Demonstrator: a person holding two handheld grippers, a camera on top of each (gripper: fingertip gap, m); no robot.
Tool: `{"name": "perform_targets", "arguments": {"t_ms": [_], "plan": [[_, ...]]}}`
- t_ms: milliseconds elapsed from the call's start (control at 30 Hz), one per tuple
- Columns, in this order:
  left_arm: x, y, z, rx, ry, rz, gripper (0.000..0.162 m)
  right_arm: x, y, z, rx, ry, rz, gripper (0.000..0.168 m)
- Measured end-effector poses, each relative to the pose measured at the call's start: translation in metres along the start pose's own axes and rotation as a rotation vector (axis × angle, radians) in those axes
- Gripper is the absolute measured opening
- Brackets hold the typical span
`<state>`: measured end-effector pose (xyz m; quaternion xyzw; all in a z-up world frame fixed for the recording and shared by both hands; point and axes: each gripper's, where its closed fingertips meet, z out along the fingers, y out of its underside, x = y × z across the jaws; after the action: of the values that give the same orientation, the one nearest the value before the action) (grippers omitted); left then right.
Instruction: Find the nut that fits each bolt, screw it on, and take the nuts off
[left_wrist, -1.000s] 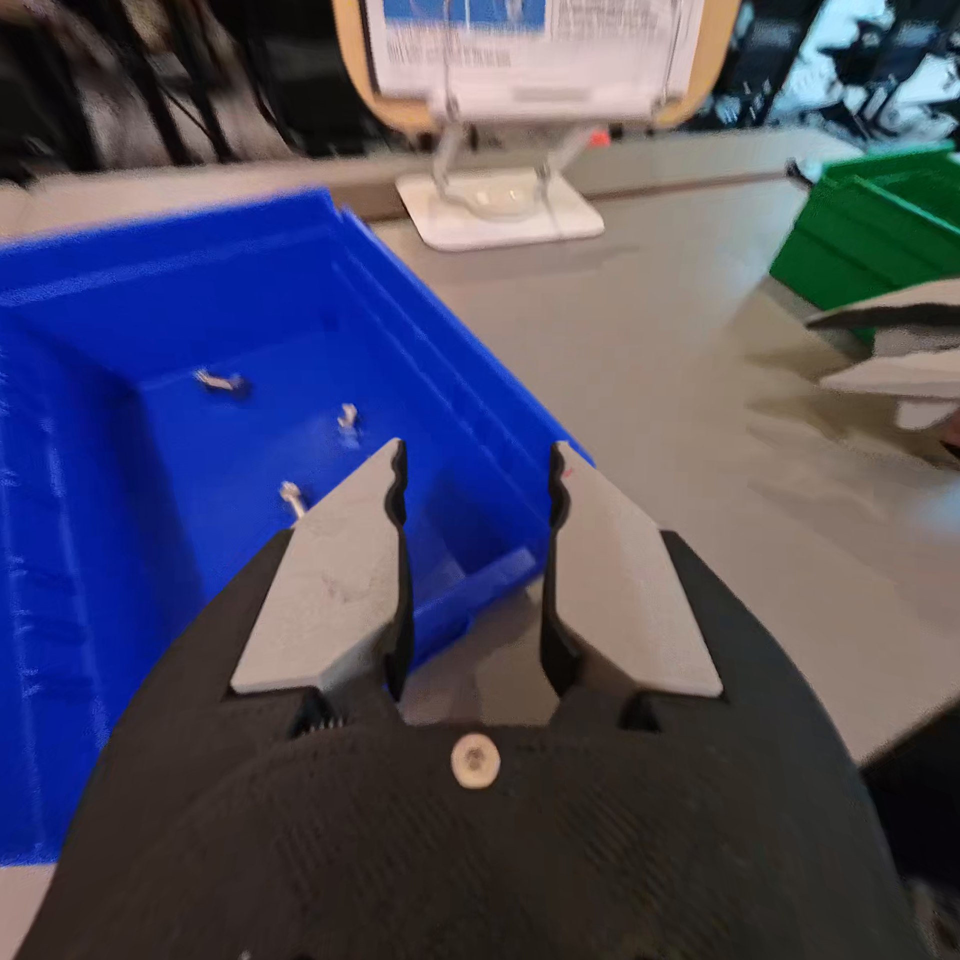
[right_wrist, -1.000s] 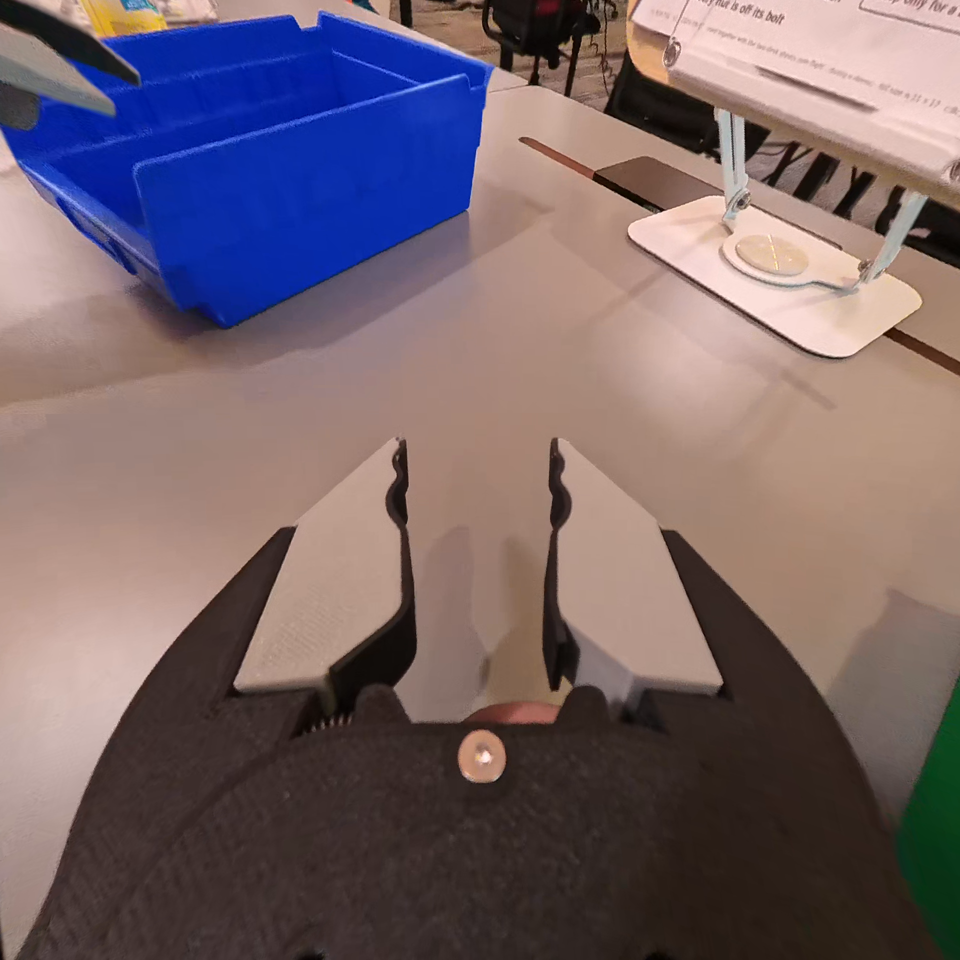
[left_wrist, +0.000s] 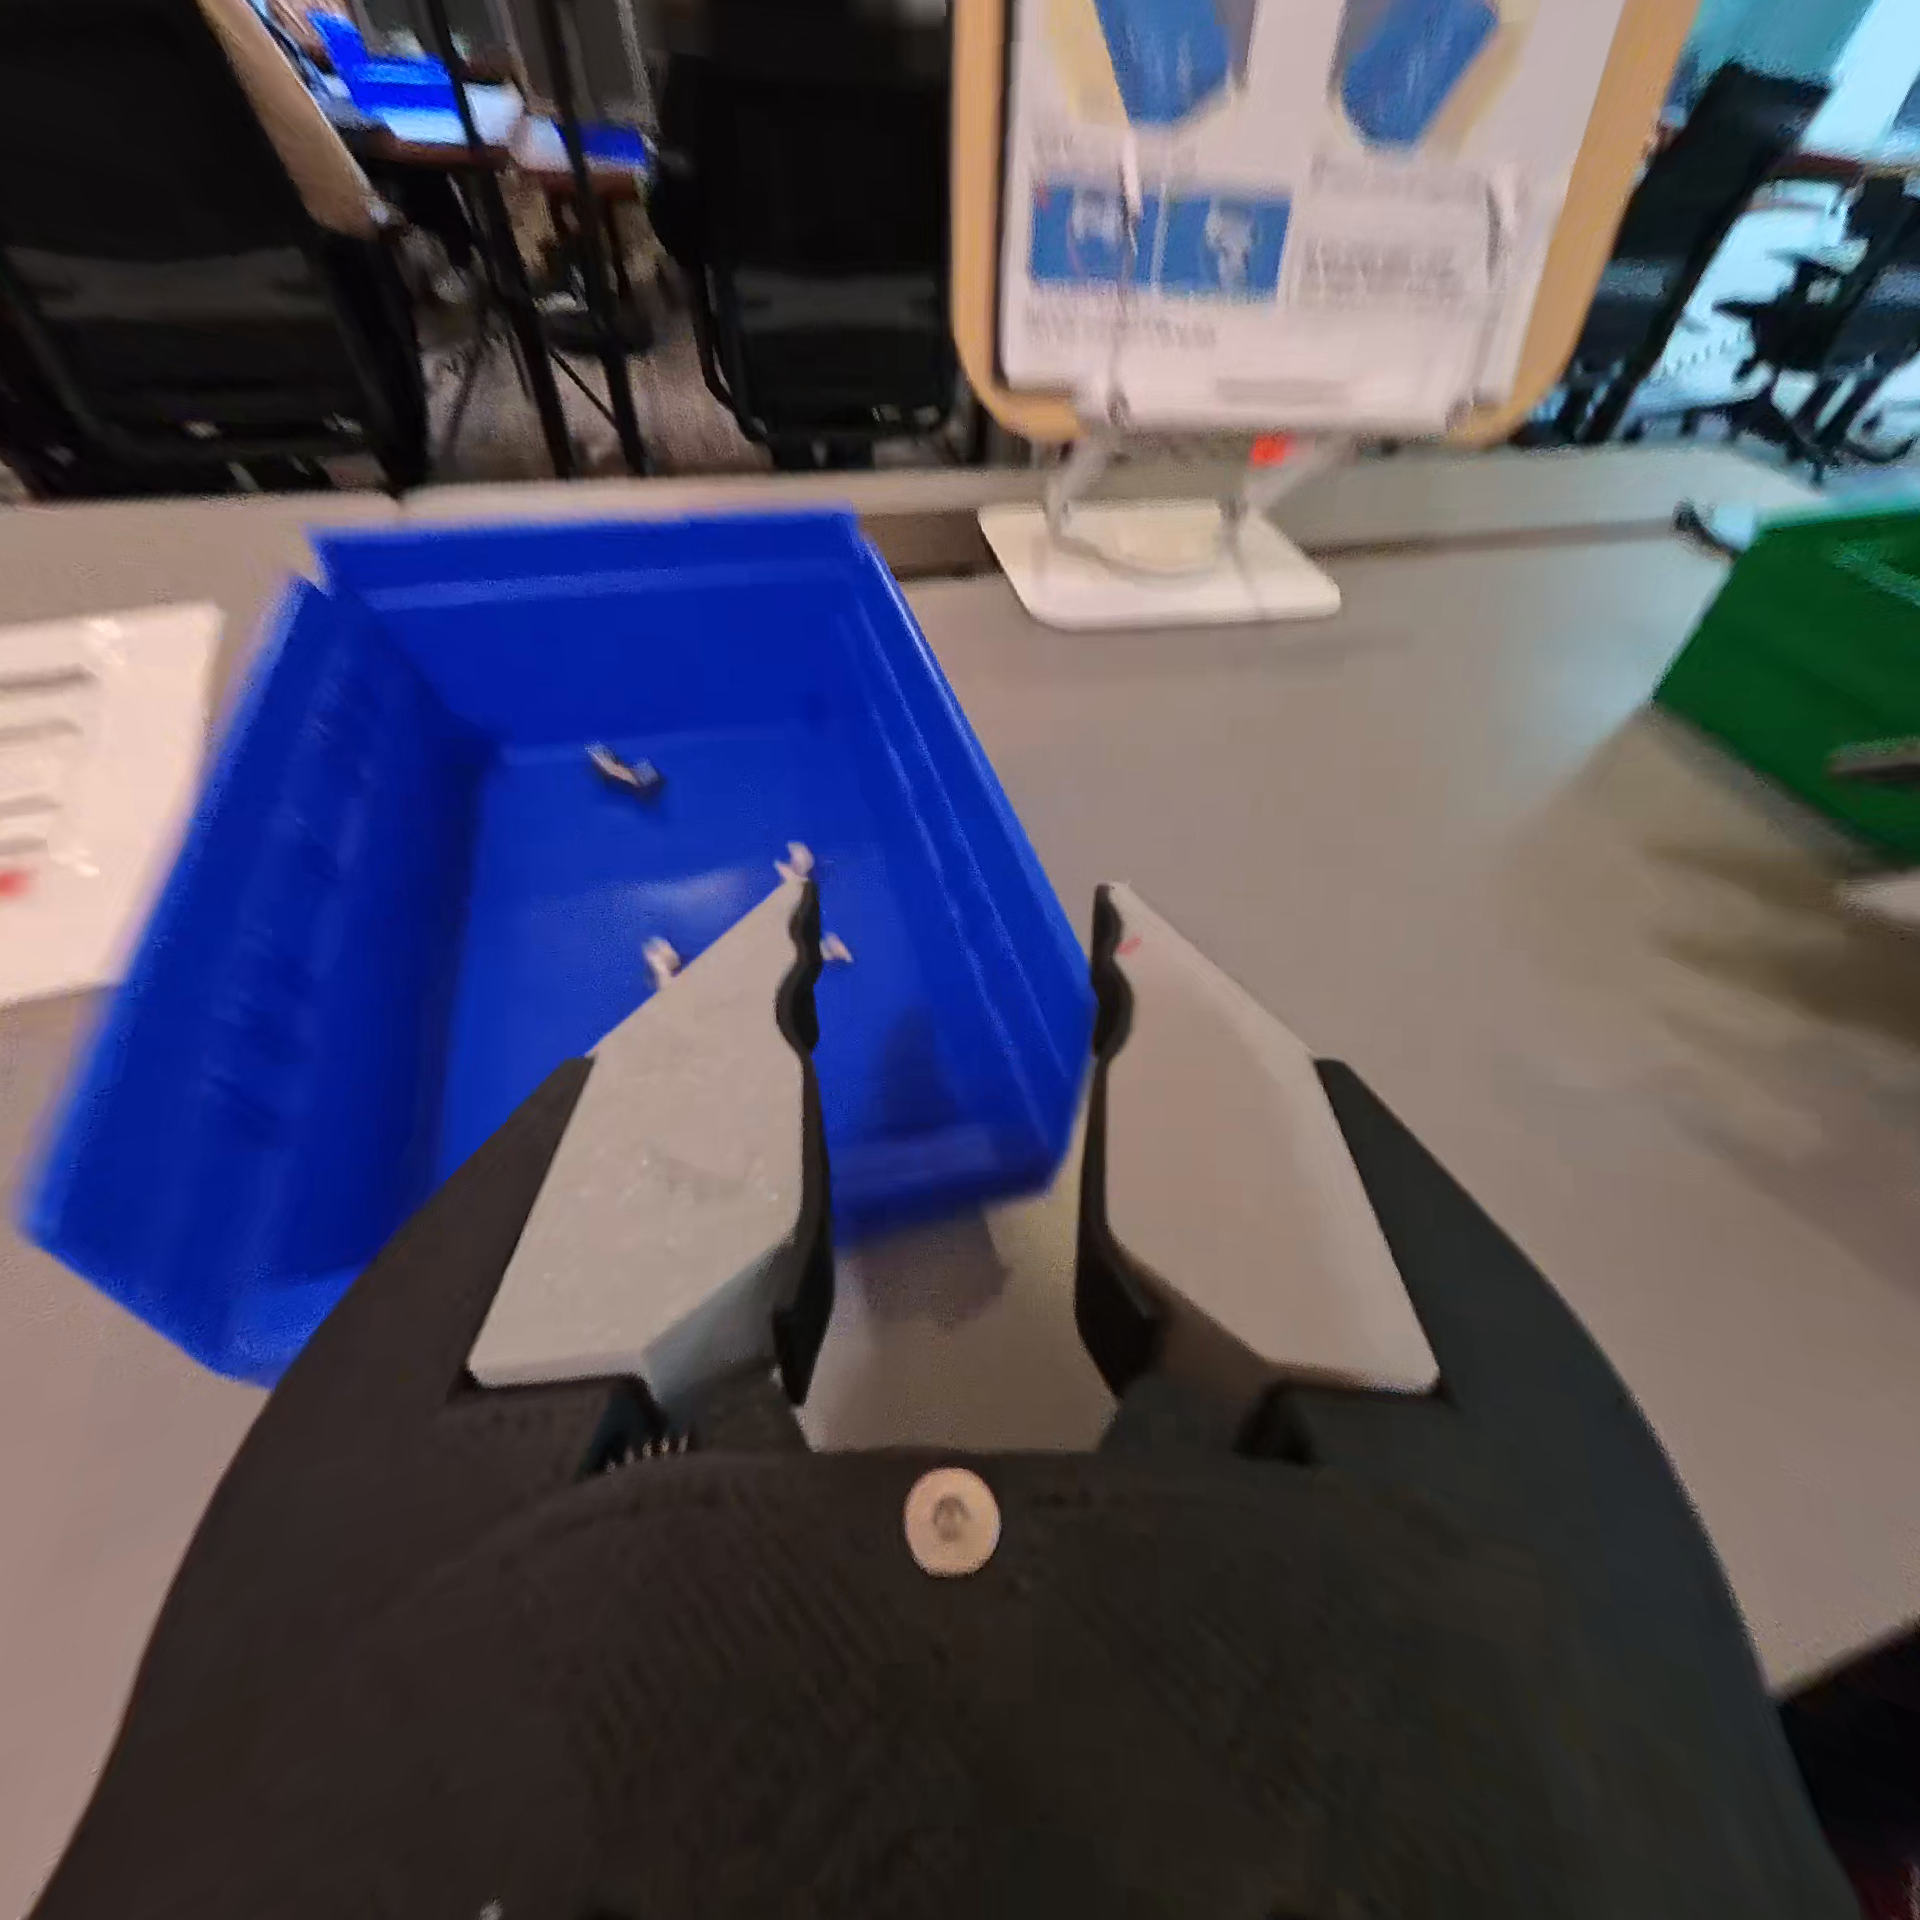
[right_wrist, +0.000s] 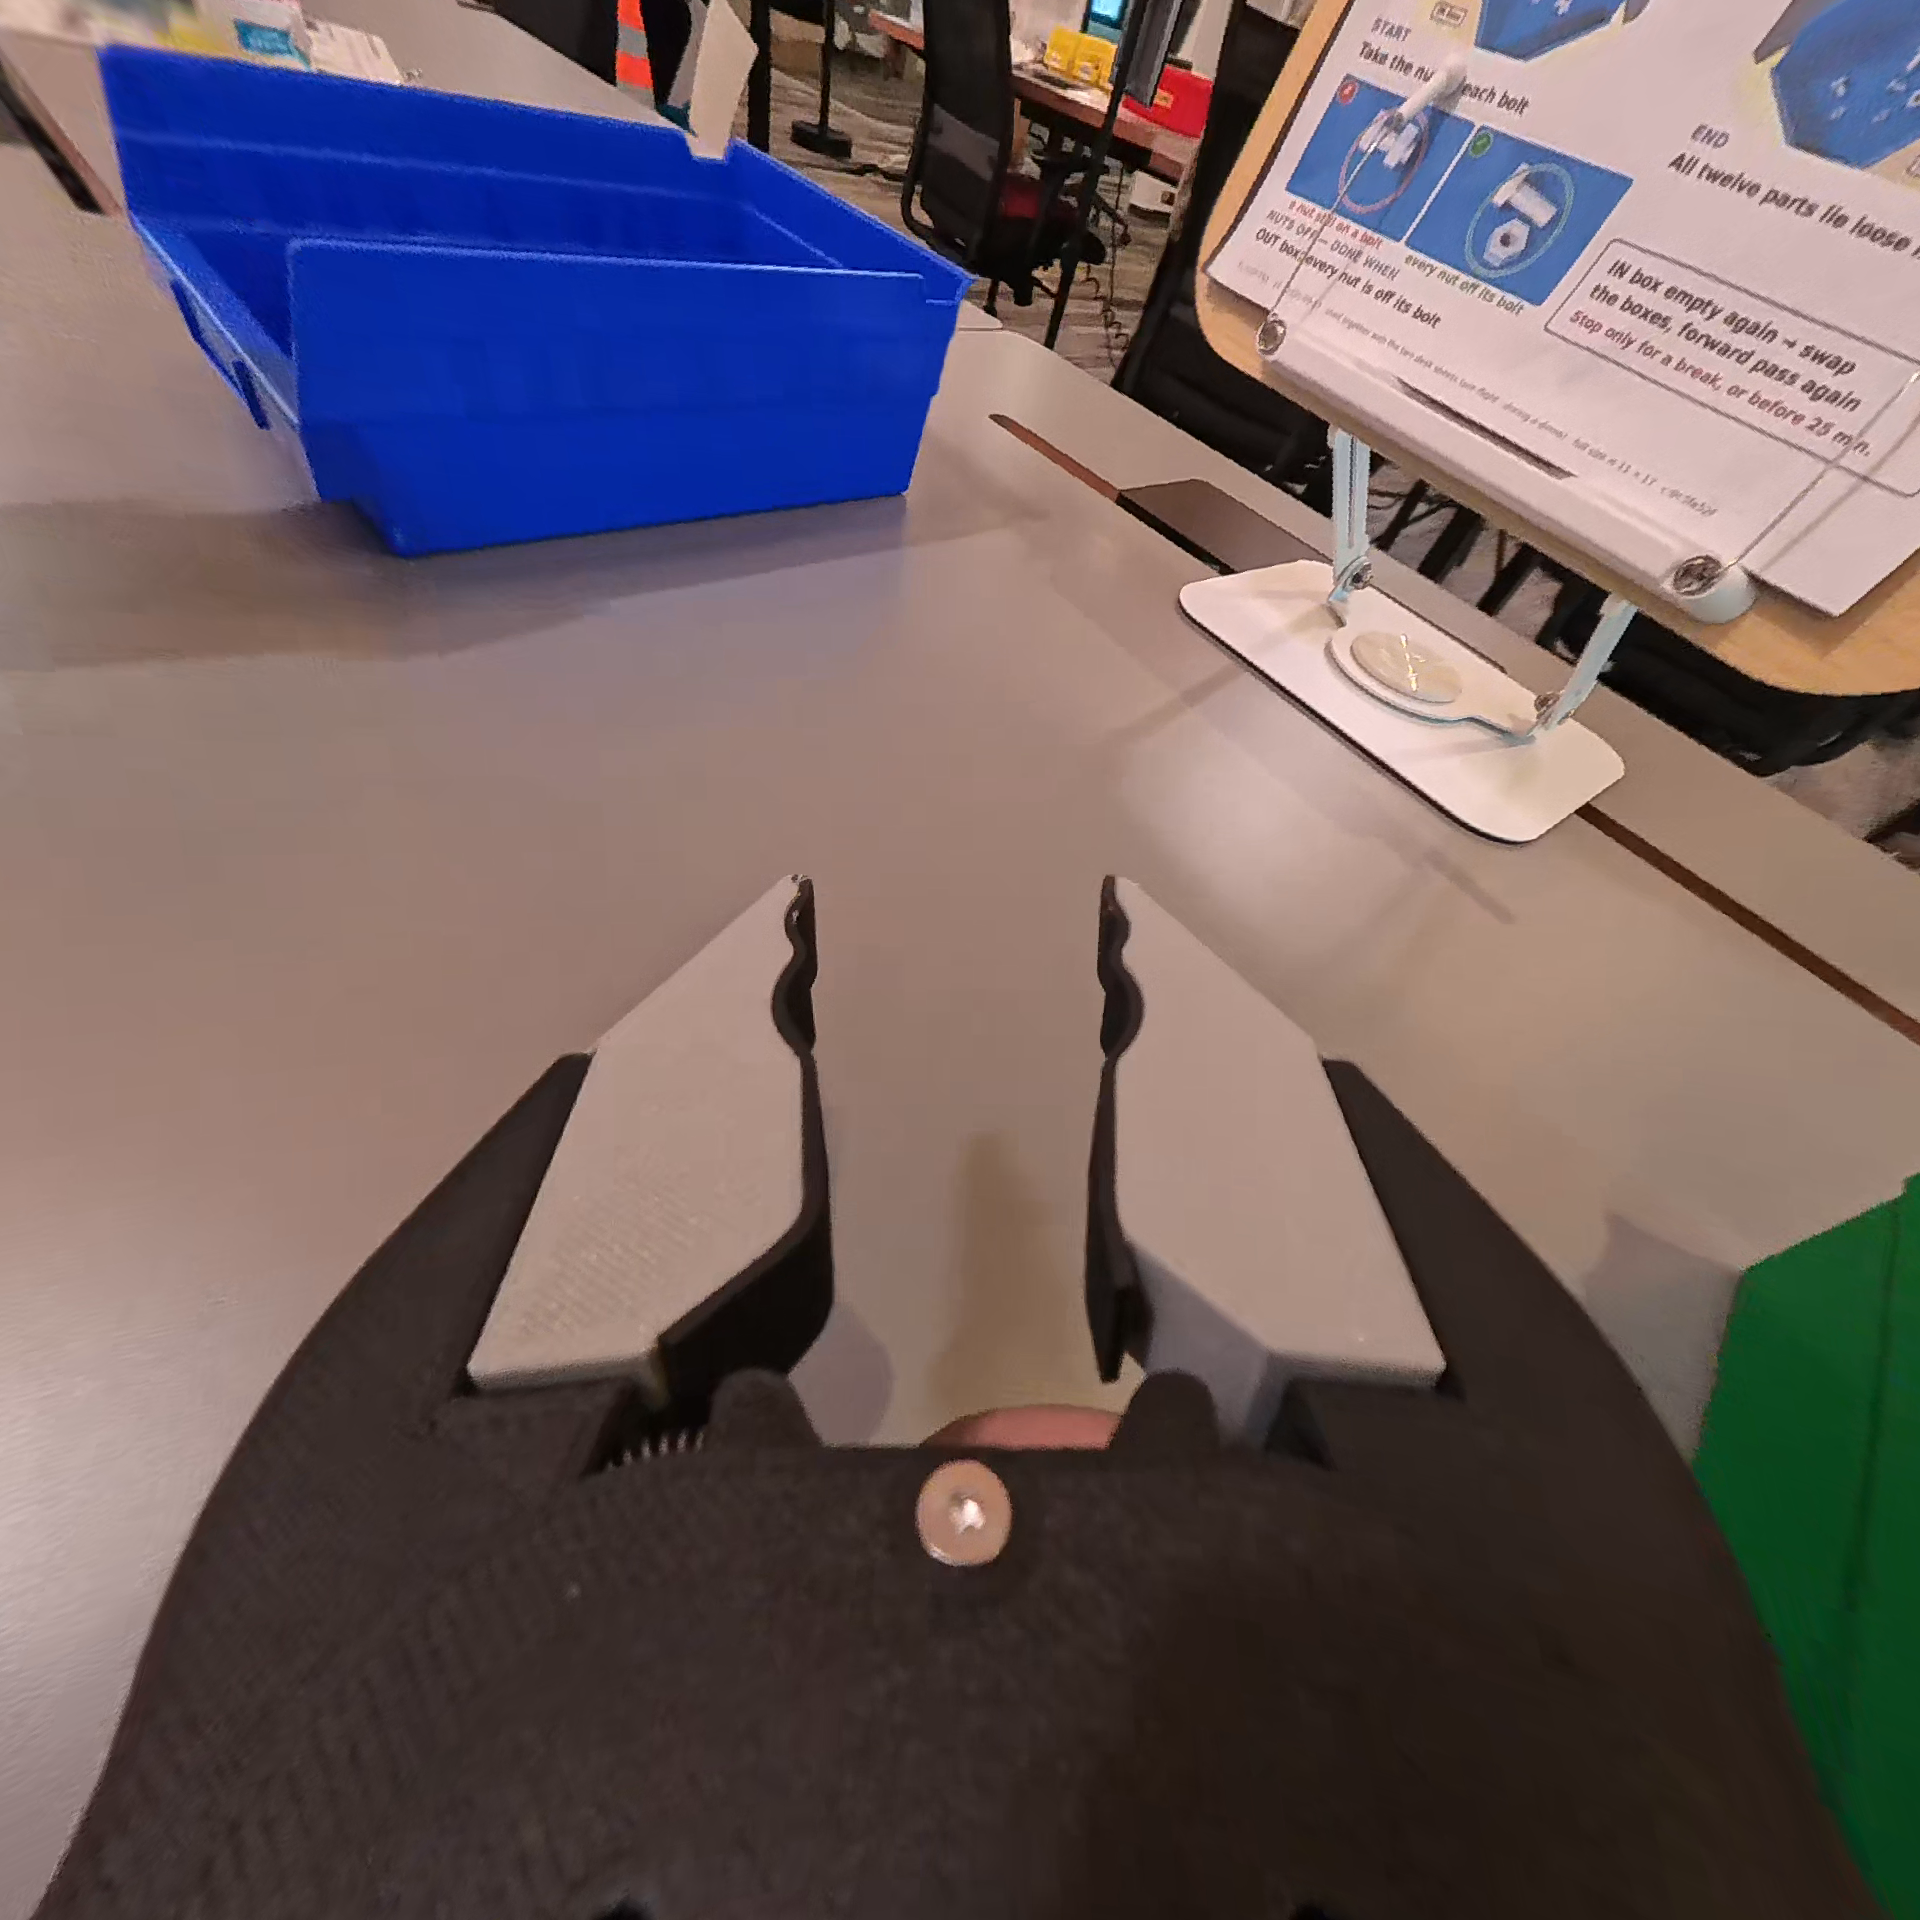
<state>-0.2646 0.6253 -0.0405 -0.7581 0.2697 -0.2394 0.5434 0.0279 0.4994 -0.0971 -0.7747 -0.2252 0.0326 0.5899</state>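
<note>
Both sets of jaws stand apart with nothing between them. The left gripper (left_wrist: 951, 904) hangs at the middle of its frame, over the near right corner of the blue bin (left_wrist: 312, 831), its fingers aimed into it. On the bin floor, just above and left of the left finger, lie a few small silvery parts (left_wrist: 623, 771), too blurred to sort into nuts and bolts, or to tell whether any are joined. The right gripper (right_wrist: 956, 894) hovers empty above bare grey table (right_wrist: 520, 831); the blue bin (right_wrist: 582, 374) sits in its upper left, the instruction stand (right_wrist: 1434, 717) at upper right, a green bin (right_wrist: 1818, 1507) at the lower right edge. By this evidence the work is barely begun: nothing is grasped and no nut is seen being threaded, so picking, matching, screwing and unscrewing all seem left to do
</note>
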Motion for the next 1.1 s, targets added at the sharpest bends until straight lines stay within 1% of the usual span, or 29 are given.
{"name": "perform_targets", "arguments": {"t_ms": [67, 100, 133, 167, 200, 233, 267, 300, 333, 367, 433, 467, 500, 533, 567, 600, 667, 767, 833, 900, 1000, 1100], "plan": [[-0.031, -0.038, 0.014, 0.020, -0.027, -0.010, 0.042, -0.003, -0.001, 0.001, 0.002, -0.024, 0.025, 0.052], [-0.050, -0.047, 0.031, -0.013, -0.049, -0.021, 0.043, -0.004, 0.000, 0.001, 0.000, -0.031, 0.027, 0.052], [-0.069, -0.049, 0.055, -0.076, -0.053, -0.049, 0.047, -0.005, 0.000, 0.002, -0.005, -0.031, 0.021, 0.052], [-0.083, -0.041, 0.081, -0.172, -0.033, -0.094, 0.049, -0.005, 0.002, 0.003, -0.012, -0.026, 0.010, 0.052], [-0.093, -0.029, 0.108, -0.276, -0.001, -0.147, 0.046, -0.005, 0.004, 0.004, -0.020, -0.018, -0.004, 0.052], [-0.100, -0.017, 0.133, -0.349, 0.034, -0.203, 0.036, -0.005, 0.006, 0.005, -0.031, -0.009, -0.020, 0.052], [-0.107, -0.009, 0.155, -0.385, 0.053, -0.242, 0.009, -0.004, 0.009, 0.007, -0.043, 0.001, -0.034, 0.052], [-0.117, -0.001, 0.175, -0.414, 0.036, -0.259, 0.000, -0.004, 0.011, 0.008, -0.056, 0.007, -0.043, 0.052], [-0.128, 0.009, 0.190, -0.458, -0.005, -0.270, 0.003, -0.005, 0.014, 0.010, -0.066, 0.006, -0.046, 0.052], [-0.136, 0.019, 0.203, -0.501, -0.036, -0.290, 0.014, -0.006, 0.016, 0.012, -0.074, -0.001, -0.043, 0.052], [-0.142, 0.041, 0.220, -0.606, -0.062, -0.345, 0.047, -0.007, 0.019, 0.014, -0.091, -0.013, -0.035, 0.053], [-0.144, 0.051, 0.224, -0.660, -0.080, -0.347, 0.060, -0.007, 0.020, 0.014, -0.096, -0.012, -0.035, 0.053], [-0.148, 0.058, 0.226, -0.693, -0.106, -0.333, 0.059, -0.006, 0.021, 0.014, -0.098, -0.008, -0.039, 0.053], [-0.153, 0.063, 0.227, -0.710, -0.135, -0.312, 0.045, -0.006, 0.020, 0.013, -0.094, -0.003, -0.043, 0.053], [-0.160, 0.065, 0.228, -0.704, -0.166, -0.281, 0.022, -0.005, 0.018, 0.012, -0.086, 0.000, -0.046, 0.053], [-0.163, 0.065, 0.229, -0.693, -0.171, -0.265, 0.019, -0.006, 0.016, 0.011, -0.077, -0.002, -0.046, 0.053], [-0.164, 0.065, 0.229, -0.687, -0.162, -0.272, 0.020, -0.007, 0.013, 0.010, -0.067, -0.004, -0.046, 0.053], [-0.161, 0.064, 0.226, -0.697, -0.164, -0.216, 0.019, -0.003, 0.014, 0.010, -0.066, 0.013, -0.058, 0.052], [-0.154, 0.048, 0.223, -0.622, -0.138, -0.145, 0.019, -0.001, 0.017, 0.011, -0.078, 0.023, -0.055, 0.052], [-0.138, 0.019, 0.215, -0.512, -0.080, -0.059, 0.017, 0.001, 0.019, 0.012, -0.084, 0.020, -0.040, 0.052], [-0.092, -0.028, 0.190, -0.345, 0.058, 0.078, 0.017, -0.001, 0.022, 0.015, -0.094, -0.009, -0.006, 0.052], [-0.038, -0.061, 0.159, -0.211, 0.139, 0.197, 0.016, -0.005, 0.023, 0.019, -0.093, -0.048, 0.015, 0.051]]}}
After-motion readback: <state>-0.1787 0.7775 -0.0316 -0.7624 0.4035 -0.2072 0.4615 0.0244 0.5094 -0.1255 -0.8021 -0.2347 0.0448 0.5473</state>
